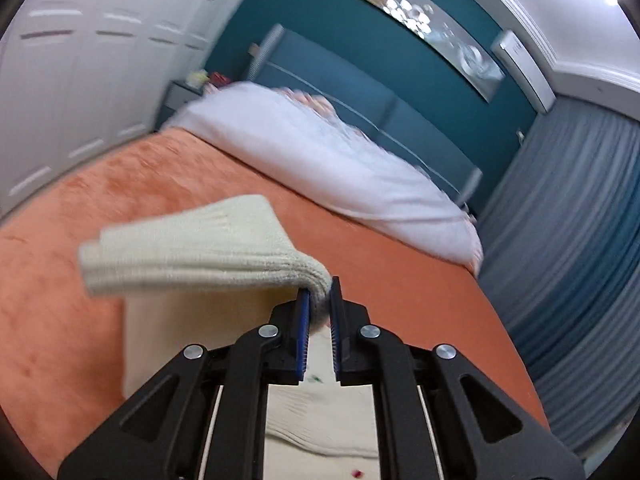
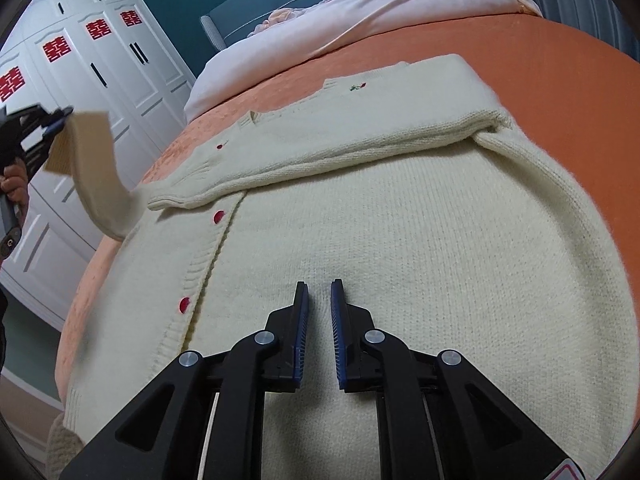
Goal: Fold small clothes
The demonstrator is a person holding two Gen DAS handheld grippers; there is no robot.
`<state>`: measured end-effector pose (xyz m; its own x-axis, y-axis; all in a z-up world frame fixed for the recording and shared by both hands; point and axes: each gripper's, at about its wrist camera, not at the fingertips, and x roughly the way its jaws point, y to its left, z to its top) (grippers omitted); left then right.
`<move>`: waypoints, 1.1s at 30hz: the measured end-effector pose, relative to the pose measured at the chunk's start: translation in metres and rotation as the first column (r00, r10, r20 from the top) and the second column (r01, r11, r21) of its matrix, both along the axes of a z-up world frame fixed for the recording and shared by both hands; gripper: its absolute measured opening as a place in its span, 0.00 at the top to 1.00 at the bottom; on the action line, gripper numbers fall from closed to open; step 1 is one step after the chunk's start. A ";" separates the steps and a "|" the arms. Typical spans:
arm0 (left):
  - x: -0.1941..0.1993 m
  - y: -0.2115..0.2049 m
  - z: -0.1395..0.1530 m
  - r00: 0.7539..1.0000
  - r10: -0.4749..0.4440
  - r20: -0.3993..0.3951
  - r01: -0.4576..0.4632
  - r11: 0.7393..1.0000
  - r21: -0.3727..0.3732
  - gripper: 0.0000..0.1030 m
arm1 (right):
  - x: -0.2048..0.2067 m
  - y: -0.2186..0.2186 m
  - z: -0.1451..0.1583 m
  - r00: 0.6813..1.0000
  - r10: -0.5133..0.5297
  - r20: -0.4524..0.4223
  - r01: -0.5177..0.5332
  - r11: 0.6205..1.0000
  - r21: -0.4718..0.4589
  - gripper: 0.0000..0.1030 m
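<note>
A cream knit cardigan (image 2: 400, 208) with red buttons lies on the orange bedspread (image 2: 540, 72), its far side folded over. My left gripper (image 1: 319, 294) is shut on the cuff of the cardigan's sleeve (image 1: 192, 248) and holds it lifted above the bed. In the right wrist view the left gripper (image 2: 60, 118) shows at the far left with the lifted sleeve (image 2: 96, 168) hanging from it. My right gripper (image 2: 319, 292) hovers just above the cardigan's body, its jaws nearly together with nothing between them.
A white duvet (image 1: 320, 152) lies across the head of the bed against a teal headboard (image 1: 360, 92). White wardrobe doors (image 2: 100, 68) stand to the left. Grey curtains (image 1: 580, 240) hang to the right of the bed.
</note>
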<state>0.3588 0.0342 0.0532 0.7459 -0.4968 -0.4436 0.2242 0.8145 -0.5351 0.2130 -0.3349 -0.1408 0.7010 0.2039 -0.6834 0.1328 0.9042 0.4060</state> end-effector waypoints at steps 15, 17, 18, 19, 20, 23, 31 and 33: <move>-0.038 0.001 -0.141 0.925 0.119 -0.361 -0.158 0.984 -0.082 0.55 | -0.002 0.005 0.024 0.999 -0.023 0.033 0.025 0.998 -0.064 0.58; -0.026 0.029 -0.151 0.898 0.161 -0.409 -0.215 0.973 -0.088 0.55 | 0.008 0.017 0.046 0.996 -0.005 0.087 0.014 0.995 -0.100 0.54; -0.022 0.039 -0.156 0.885 0.178 -0.430 -0.241 0.966 -0.097 0.55 | 0.019 0.024 0.057 0.995 0.017 0.100 -0.005 0.993 -0.115 0.53; -0.016 0.049 -0.159 0.874 0.194 -0.446 -0.266 0.958 -0.105 0.56 | 0.034 0.034 0.067 0.993 0.047 0.105 -0.032 0.990 -0.137 0.52; -0.014 0.057 -0.165 0.865 0.201 -0.459 -0.288 0.949 -0.126 0.56 | 0.048 0.044 0.073 0.992 0.074 0.105 -0.057 0.986 -0.157 0.51; -0.013 0.064 -0.177 0.841 0.204 -0.501 -0.331 0.926 -0.179 0.60 | 0.099 0.076 0.081 0.984 0.159 0.080 -0.138 0.966 -0.218 0.49; -0.025 0.079 -0.177 0.838 0.235 -0.493 -0.388 0.891 -0.235 0.60 | 0.194 0.129 0.055 0.981 0.190 -0.023 -0.188 0.929 -0.320 0.51; -0.018 0.080 -0.179 0.830 0.235 -0.506 -0.389 0.894 -0.223 0.65 | 0.205 0.128 0.044 0.983 0.174 -0.052 -0.181 0.943 -0.277 0.89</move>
